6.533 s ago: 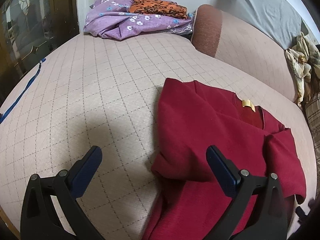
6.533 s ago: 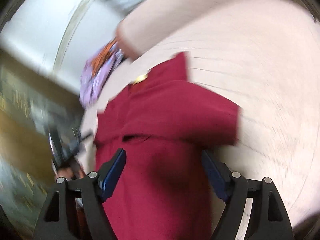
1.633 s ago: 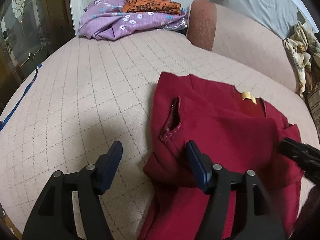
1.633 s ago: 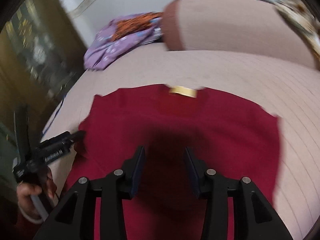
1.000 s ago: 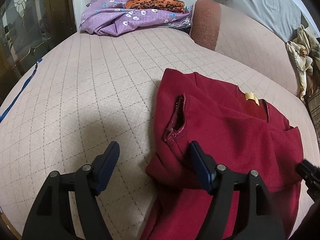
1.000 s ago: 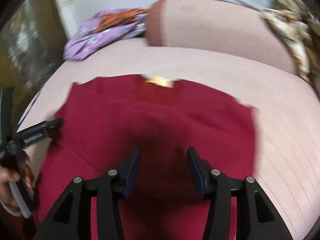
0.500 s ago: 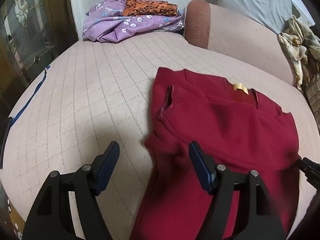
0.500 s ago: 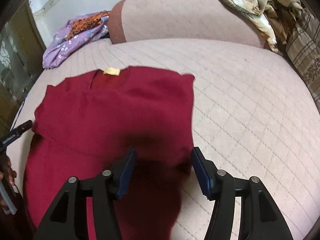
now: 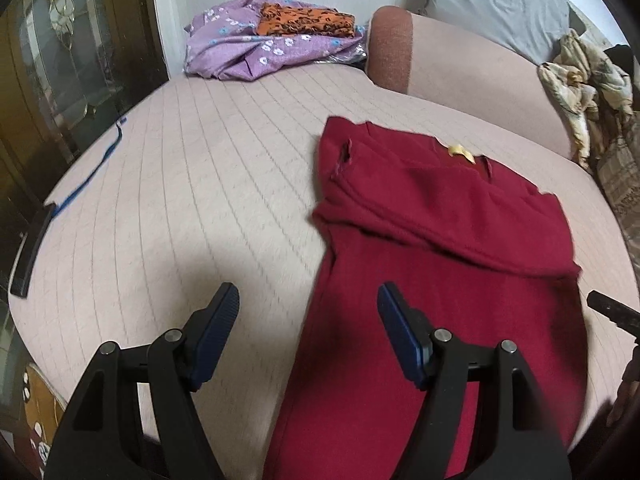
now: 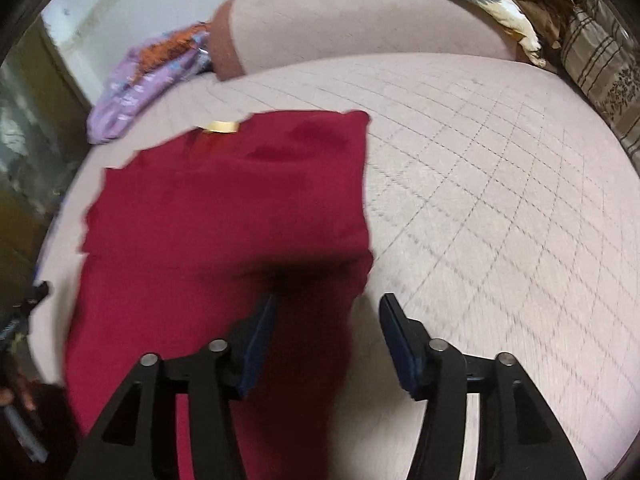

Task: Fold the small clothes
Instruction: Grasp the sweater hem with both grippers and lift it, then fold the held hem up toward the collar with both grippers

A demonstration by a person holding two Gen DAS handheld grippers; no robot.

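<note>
While one red shirt point(image 9: 440, 248) lies with both sleeves folded in, two grippers, left point(image 9: 308, 320) and right point(image 10: 326, 328), hang apart, holding nothing; the right's jaws just opened wider.

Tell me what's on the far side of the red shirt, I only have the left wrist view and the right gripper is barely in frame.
Observer: The right gripper hangs over the shirt's right edge, jaws open and just widened, nothing pinched.
Operator: Is that edge folded flat?
Observer: Yes, the right side lies as one straight edge, with no sleeve sticking out.
Operator: Anything beyond it?
Observer: Only bare quilted bed cover, with a striped cushion at the far right rim.
Operator: And my gripper?
Observer: The left gripper is open, straddling the shirt's left edge.
</note>
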